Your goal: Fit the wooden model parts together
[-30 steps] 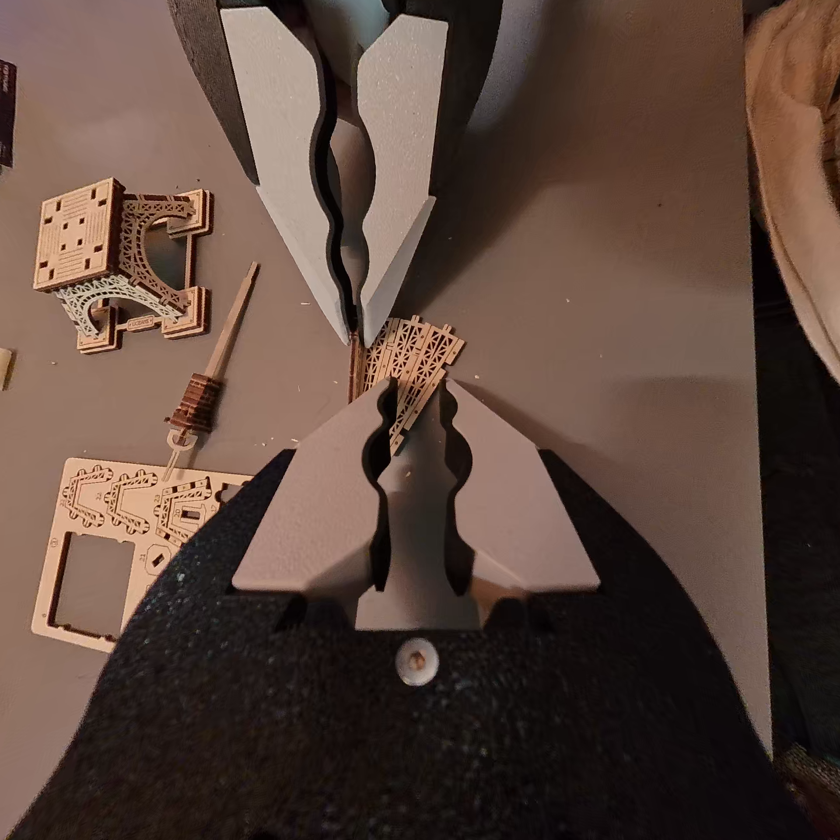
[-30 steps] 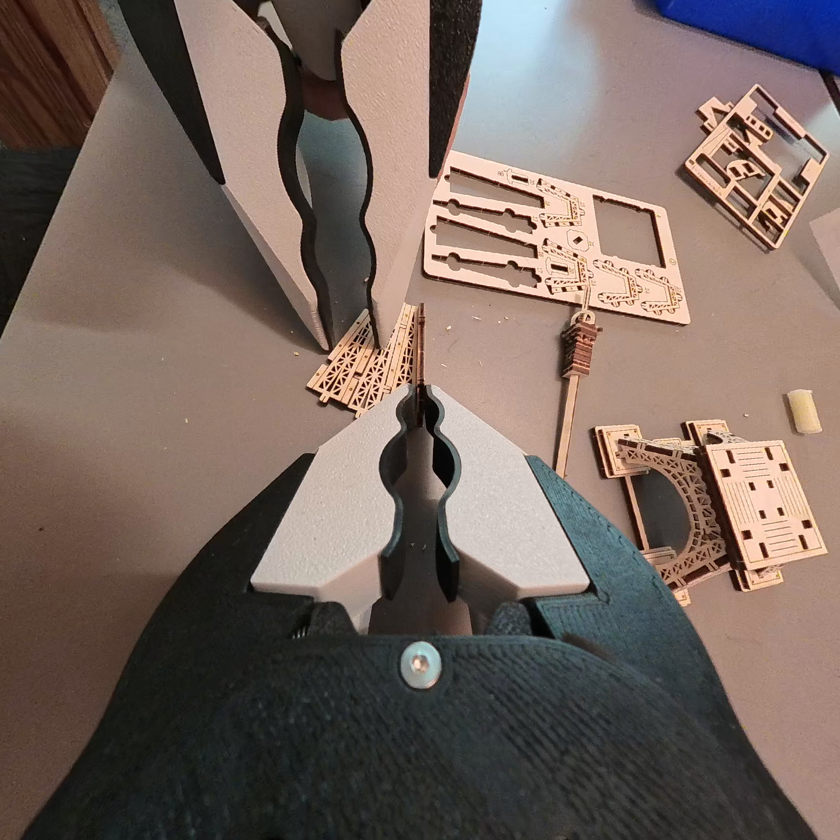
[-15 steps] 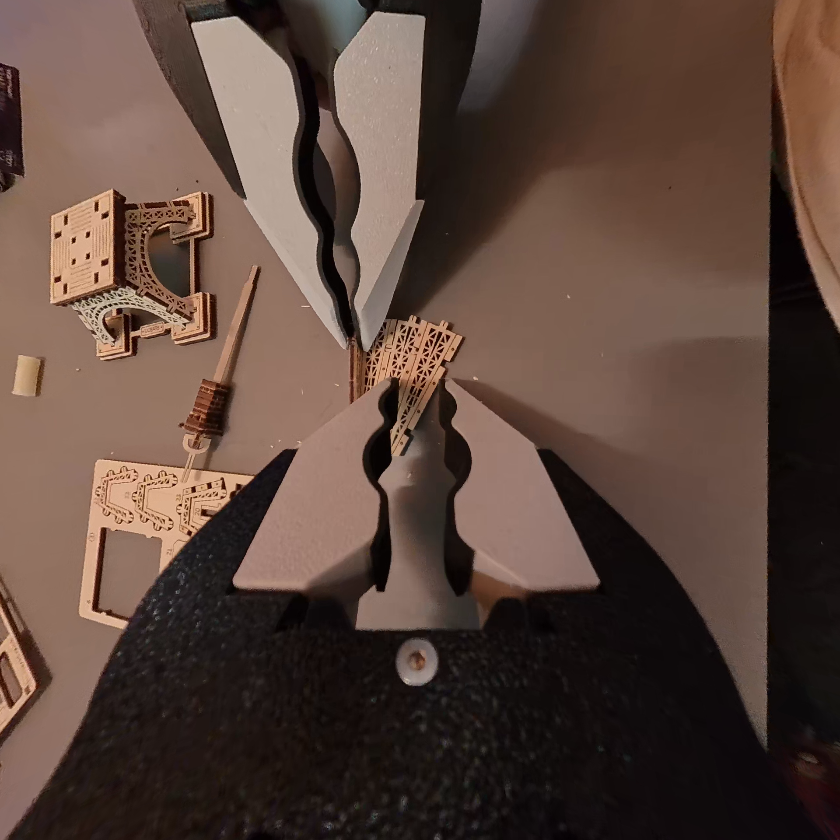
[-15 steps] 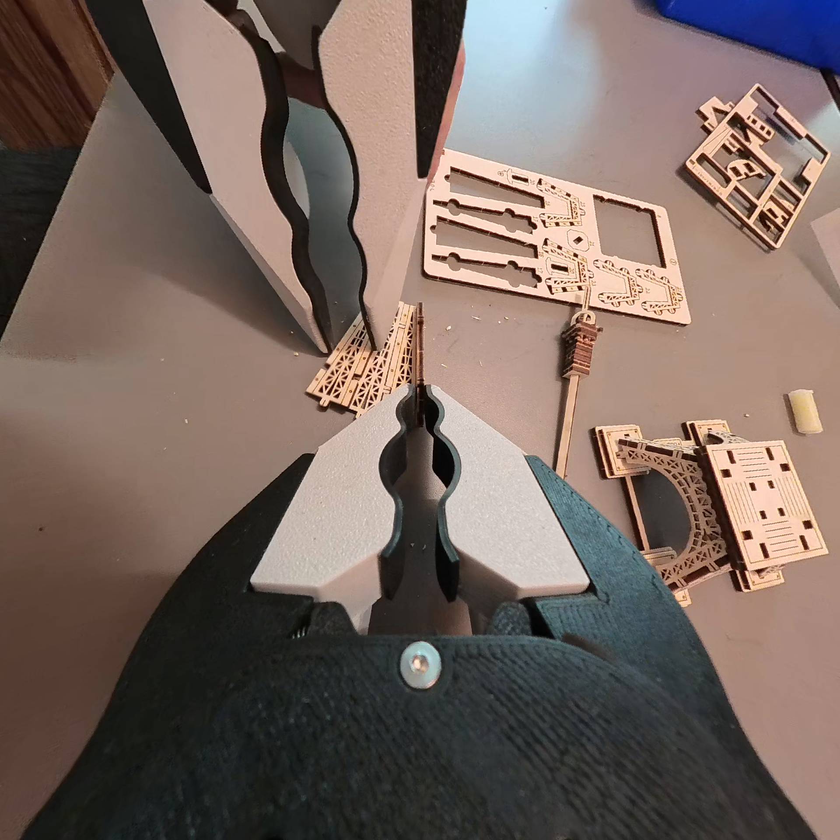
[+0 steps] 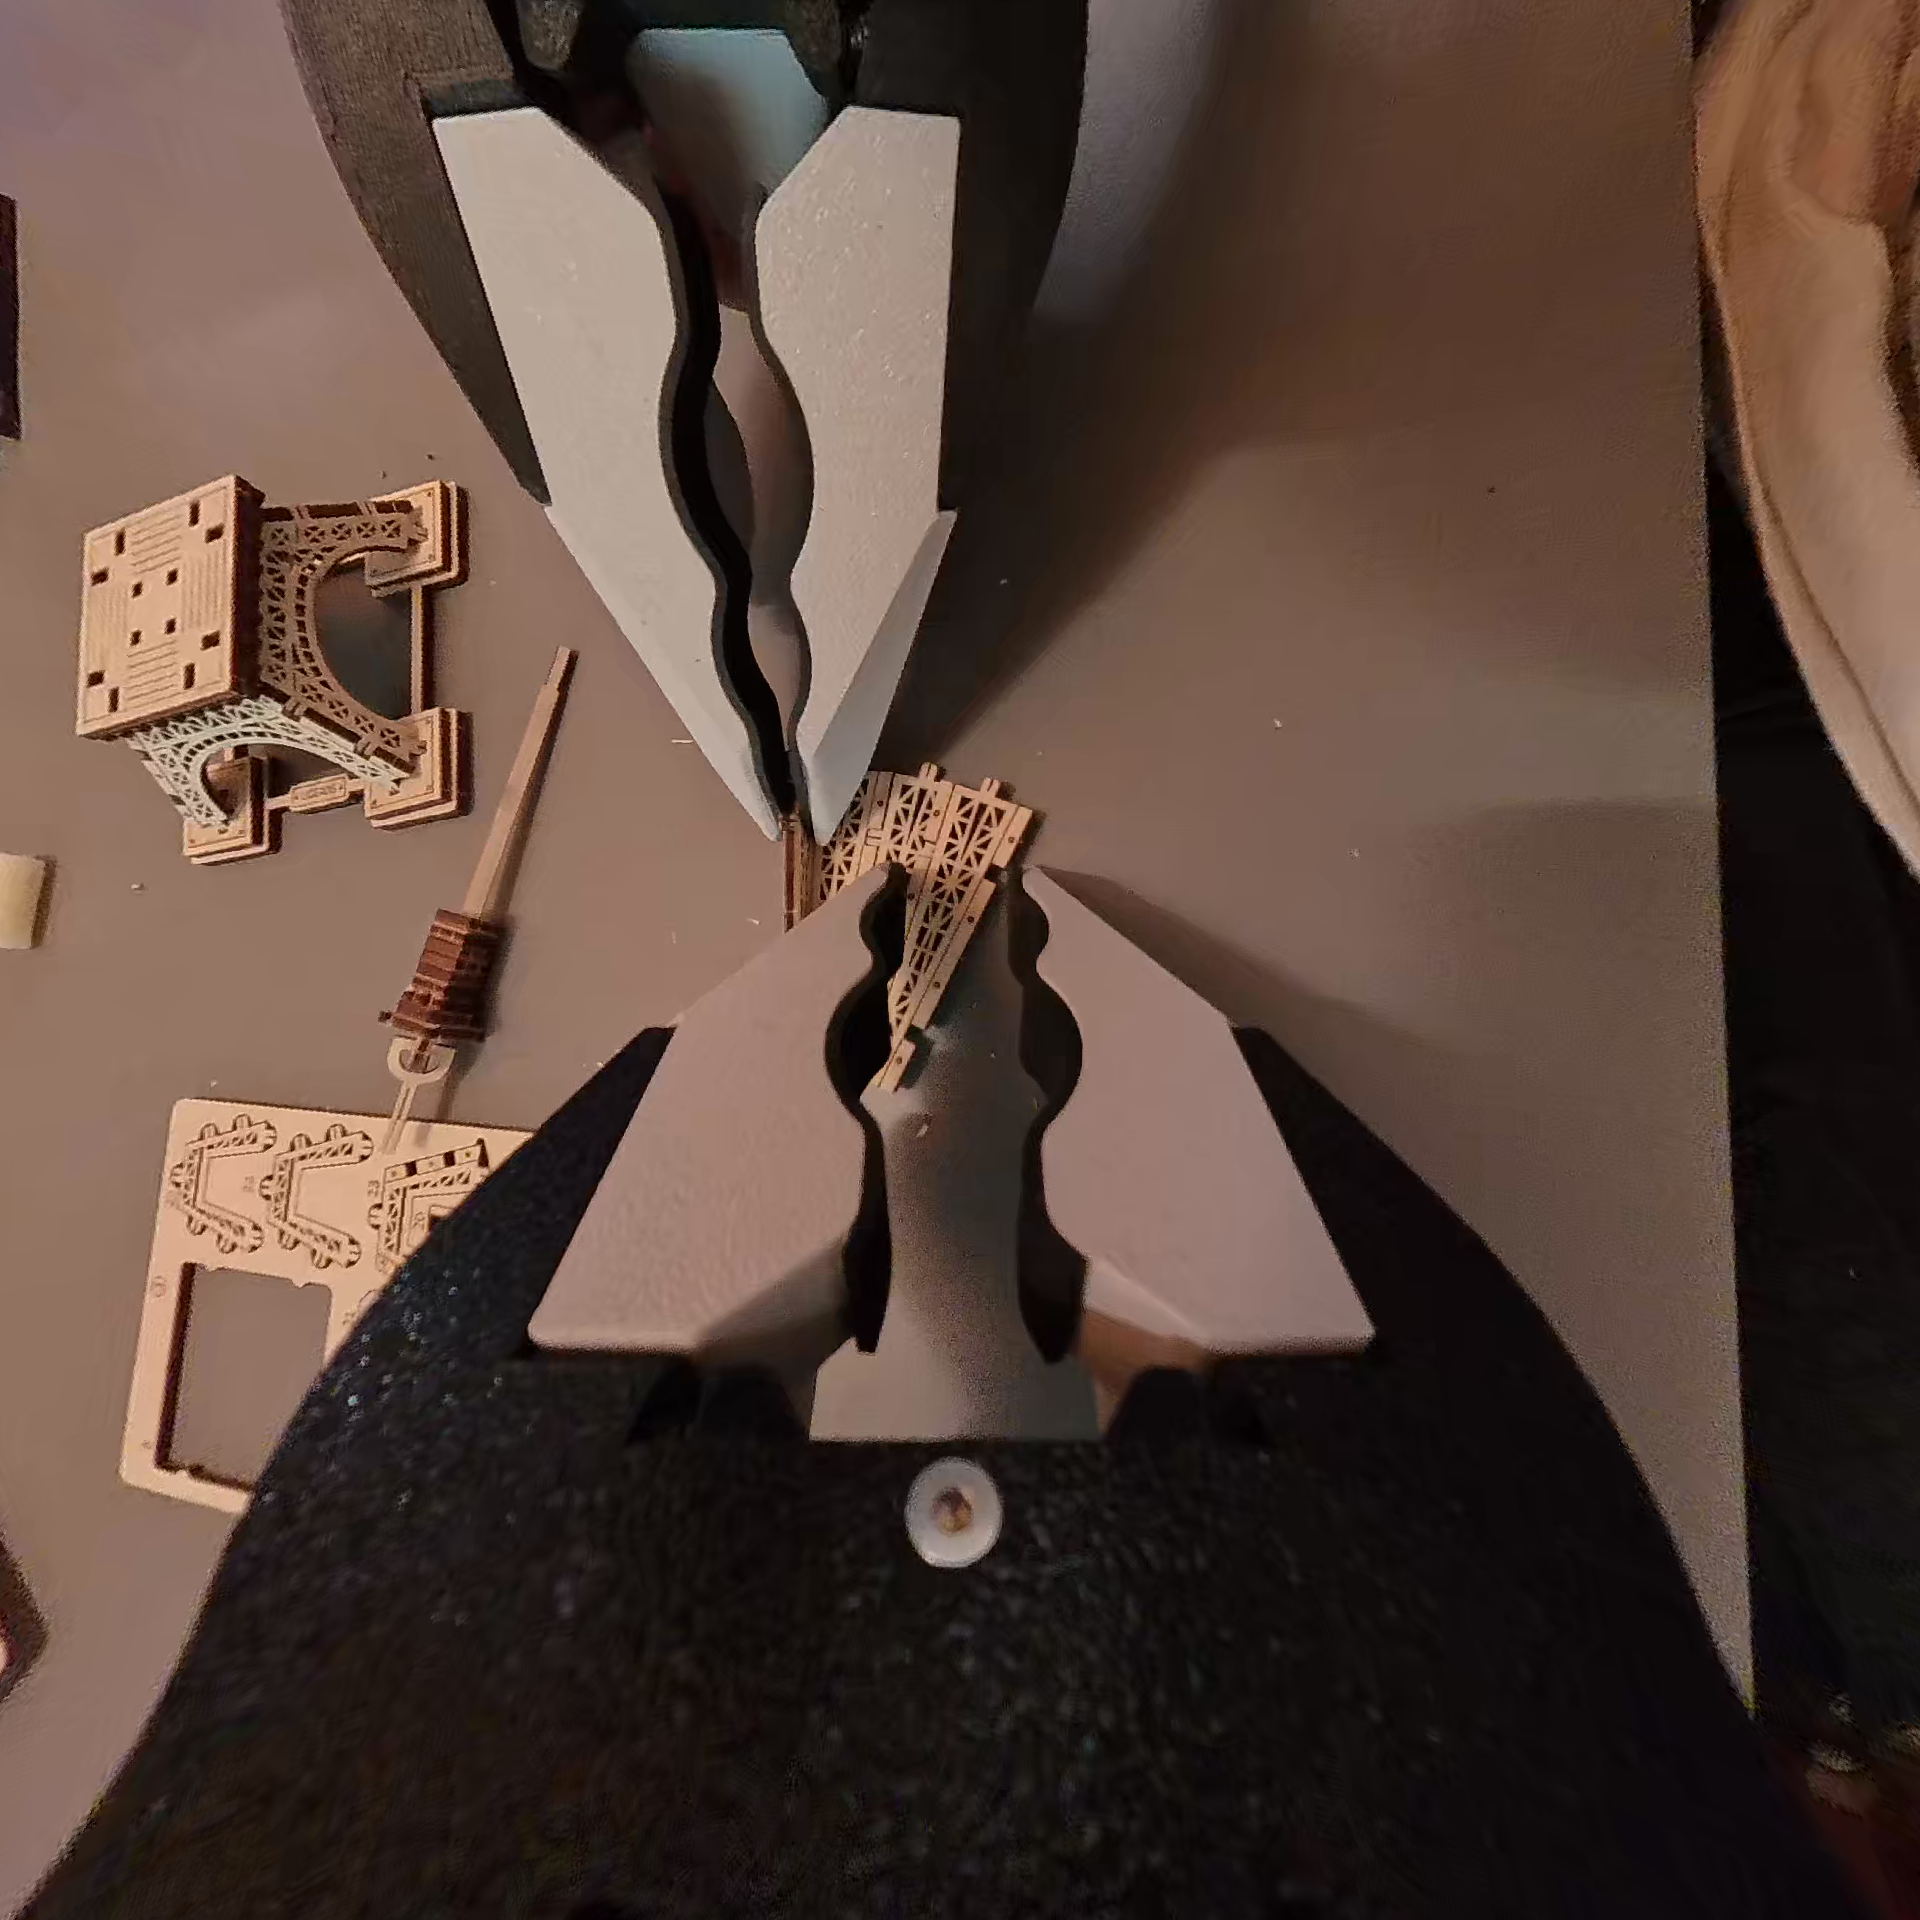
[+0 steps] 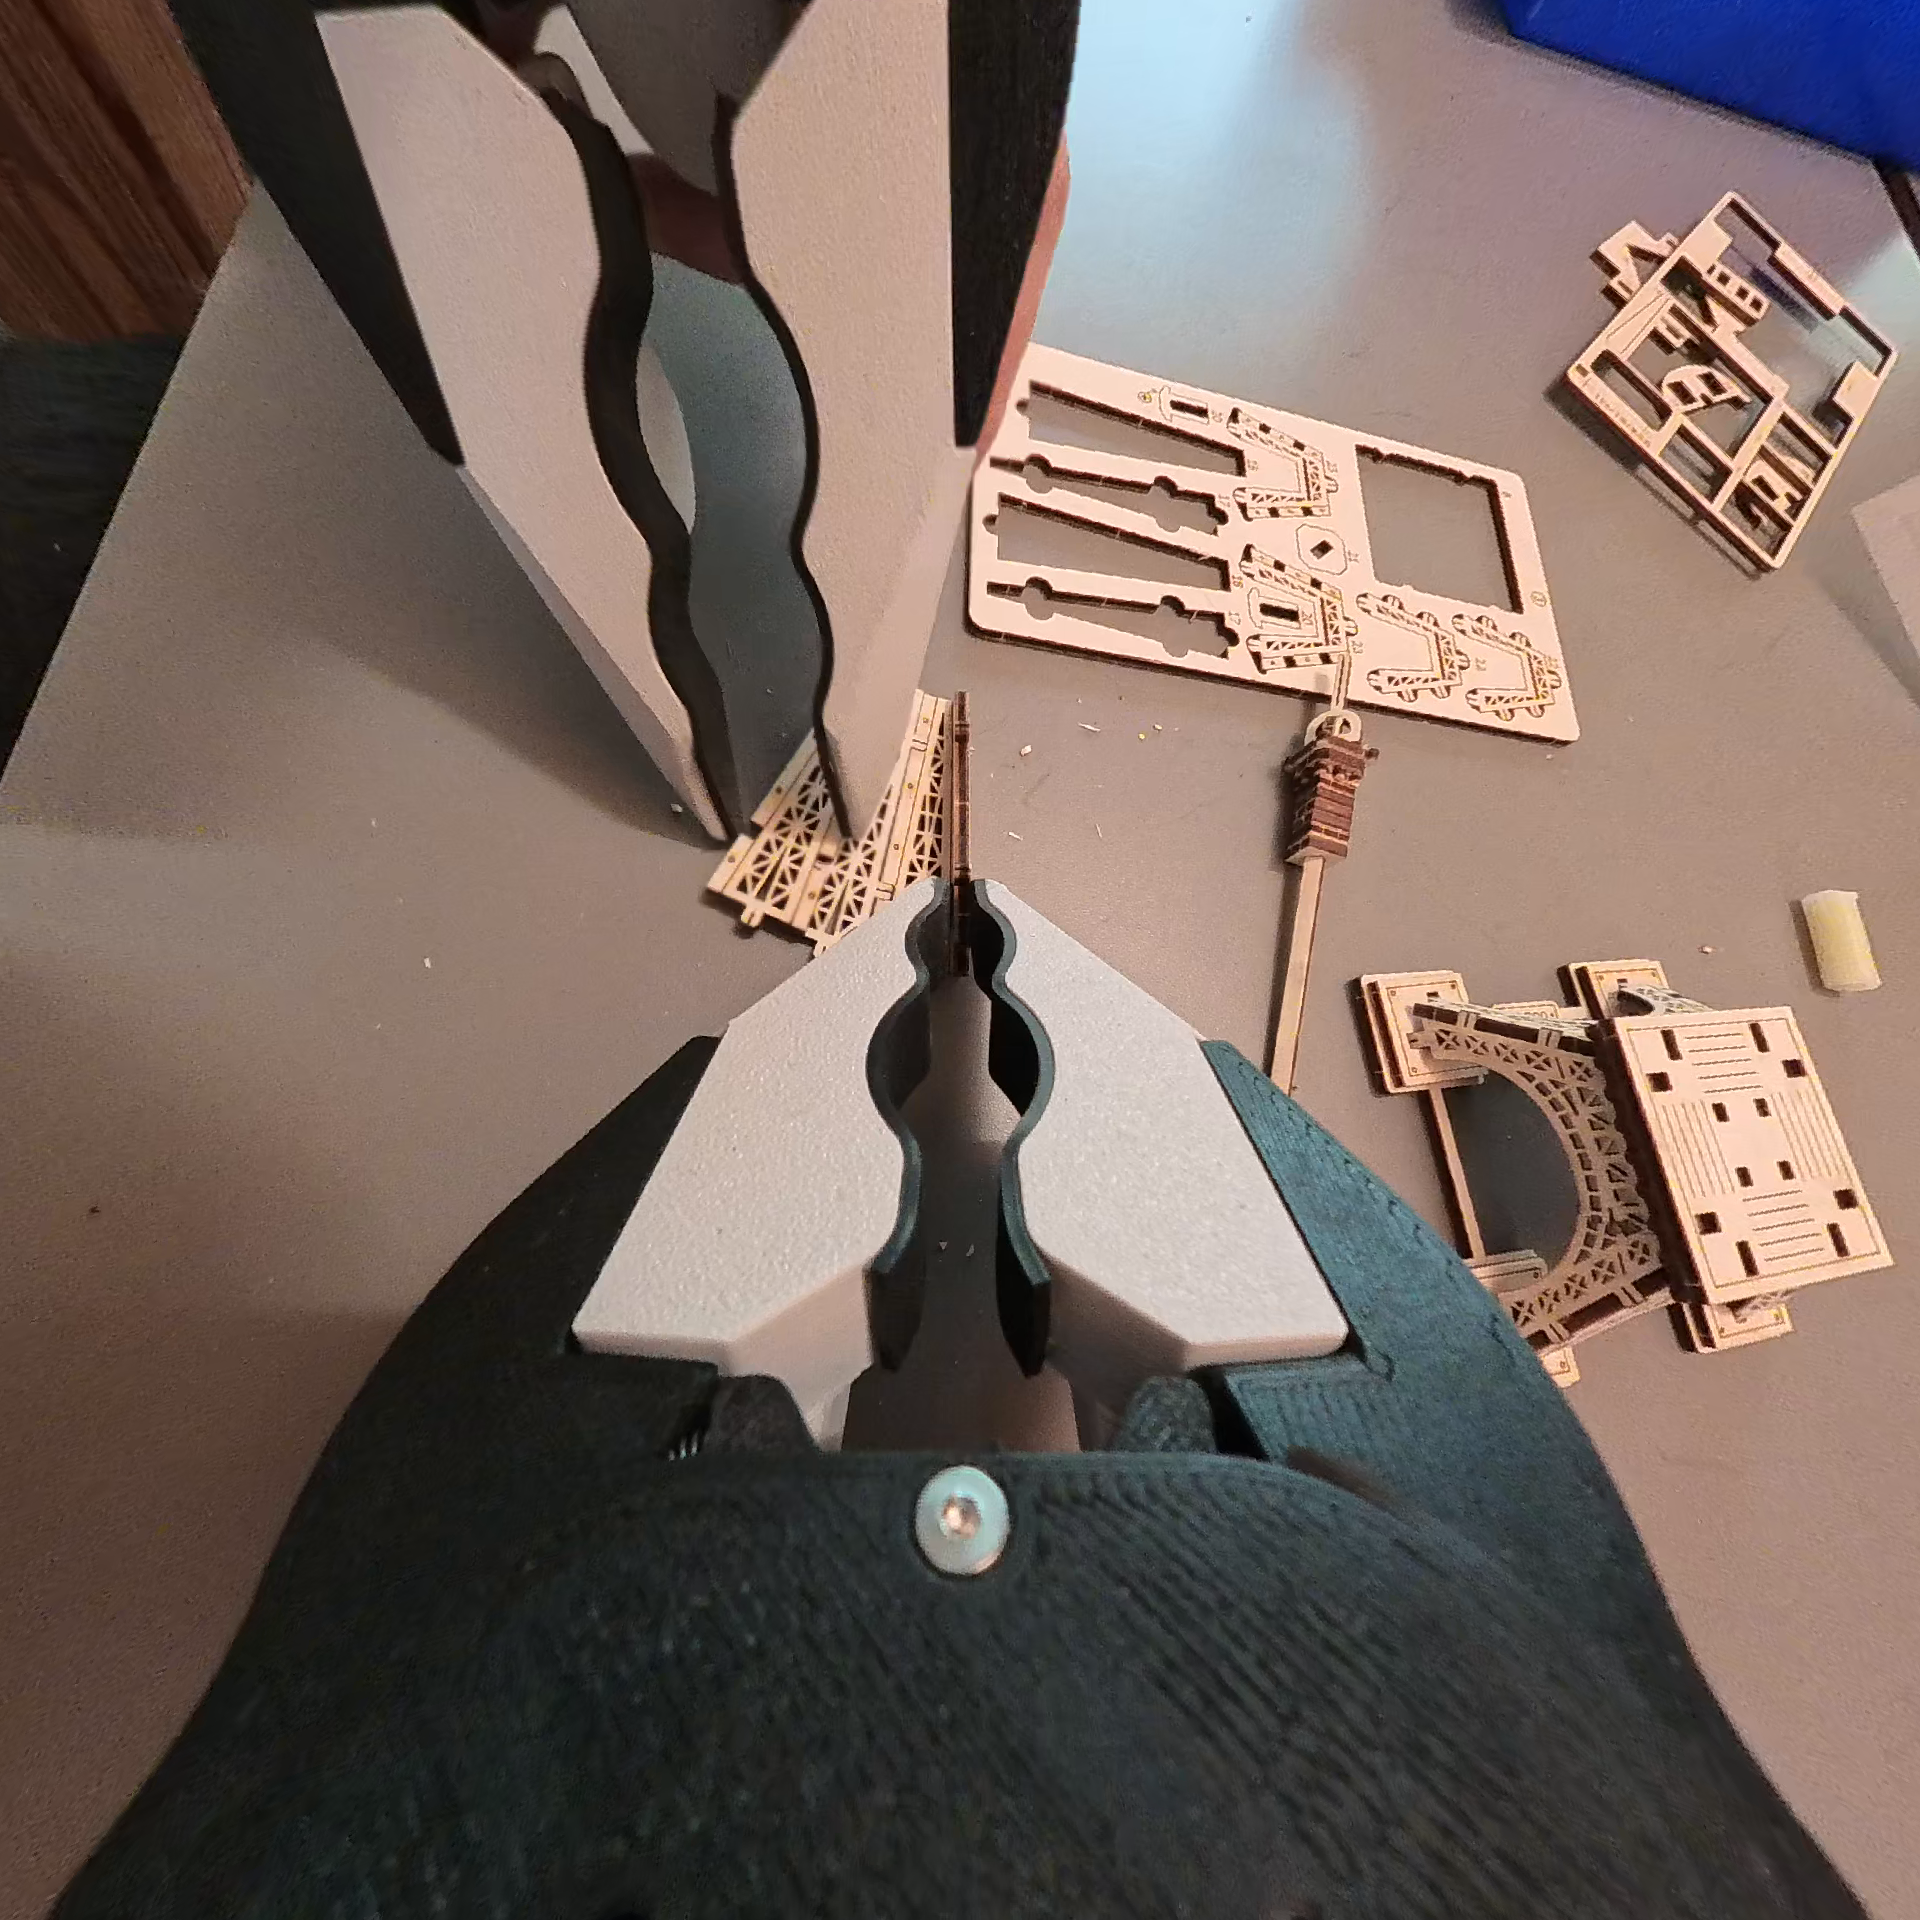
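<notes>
Several flat wooden lattice panels point(image 5: 940, 821) lie fanned on the grey table point(image 5: 1351, 727); they also show in the right wrist view point(image 6: 800, 862). My left gripper point(image 5: 958, 878) is open, its tips down over the panels, and one panel's narrow end runs between its jaws. From the right wrist view the left gripper point(image 6: 774, 821) straddles the fan. My right gripper point(image 6: 961, 888) is shut on one thin lattice panel point(image 6: 961, 790), held on edge beside the fan. In the left wrist view the right gripper point(image 5: 795, 821) stands opposite mine, tip to tip.
The arched tower base point(image 6: 1662, 1153) lies on its side, with a spire piece point(image 6: 1325, 800), a punched-out parts sheet point(image 6: 1247, 561), a second sheet point(image 6: 1735, 384) and a small pale cylinder point(image 6: 1839, 940) nearby. A blue bin point(image 6: 1766, 62) is at the back. The table's edge point(image 5: 1714, 935) is near.
The left gripper has shifted and tilted a little over the fanned panels, staying open. The right gripper keeps its panel on edge in the same spot.
</notes>
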`<action>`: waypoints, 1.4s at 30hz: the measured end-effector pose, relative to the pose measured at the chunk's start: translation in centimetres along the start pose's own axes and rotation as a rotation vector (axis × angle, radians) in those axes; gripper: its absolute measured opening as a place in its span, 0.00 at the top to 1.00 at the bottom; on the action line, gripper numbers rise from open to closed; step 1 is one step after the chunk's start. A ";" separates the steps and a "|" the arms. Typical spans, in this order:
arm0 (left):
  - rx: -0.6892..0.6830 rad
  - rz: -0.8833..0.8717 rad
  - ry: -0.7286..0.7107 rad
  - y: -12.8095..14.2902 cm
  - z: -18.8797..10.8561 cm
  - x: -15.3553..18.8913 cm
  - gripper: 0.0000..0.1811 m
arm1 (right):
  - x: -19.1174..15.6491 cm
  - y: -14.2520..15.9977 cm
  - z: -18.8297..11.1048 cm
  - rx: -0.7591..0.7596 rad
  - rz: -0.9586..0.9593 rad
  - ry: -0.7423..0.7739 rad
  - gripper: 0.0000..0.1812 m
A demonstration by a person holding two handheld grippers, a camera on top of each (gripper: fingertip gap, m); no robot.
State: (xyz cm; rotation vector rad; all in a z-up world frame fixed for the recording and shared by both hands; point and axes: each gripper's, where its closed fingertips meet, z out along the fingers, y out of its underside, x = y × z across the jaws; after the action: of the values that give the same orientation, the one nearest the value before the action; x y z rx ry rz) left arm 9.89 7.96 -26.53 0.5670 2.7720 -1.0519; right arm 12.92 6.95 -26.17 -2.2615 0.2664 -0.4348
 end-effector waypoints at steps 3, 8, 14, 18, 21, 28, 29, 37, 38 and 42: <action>0.017 -0.021 0.012 0.0 0.1 0.0 0.91 | 0.0 0.0 0.0 0.000 0.003 -0.003 0.99; 0.013 -0.008 0.021 0.1 0.0 0.2 0.91 | 0.0 0.0 0.0 0.000 -0.001 0.000 0.99; 0.025 0.037 0.014 0.1 -0.1 0.0 0.91 | 0.0 0.0 0.0 0.000 0.001 -0.001 0.99; 0.020 0.072 0.058 0.2 -0.2 0.2 0.91 | 0.0 0.0 0.0 0.000 0.000 0.000 0.99; 0.016 0.093 0.079 0.1 -0.1 0.2 0.91 | 0.0 0.0 0.0 0.000 0.001 -0.001 0.99; 0.003 0.117 0.084 0.0 0.1 0.0 0.91 | 0.0 0.0 0.0 0.000 0.003 -0.002 0.99; 0.003 0.116 0.082 0.0 0.1 0.0 0.91 | 0.0 0.0 0.0 0.000 0.002 -0.001 0.99; 0.096 0.037 0.063 -0.9 -1.1 0.1 0.83 | 0.0 0.0 0.0 0.000 -0.002 0.001 0.99; 0.108 0.013 0.038 -0.8 -1.3 -0.3 0.82 | 0.0 0.0 0.0 0.000 -0.003 0.000 0.99; 0.118 -0.082 -0.122 0.4 -2.1 -2.3 0.85 | 0.1 0.0 -0.1 0.003 -0.010 0.010 0.98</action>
State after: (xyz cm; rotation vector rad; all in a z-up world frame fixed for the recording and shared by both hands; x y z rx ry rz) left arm 12.22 8.86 -24.63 0.3909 2.6612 -1.2302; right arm 12.98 6.89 -26.11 -2.2595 0.2600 -0.4512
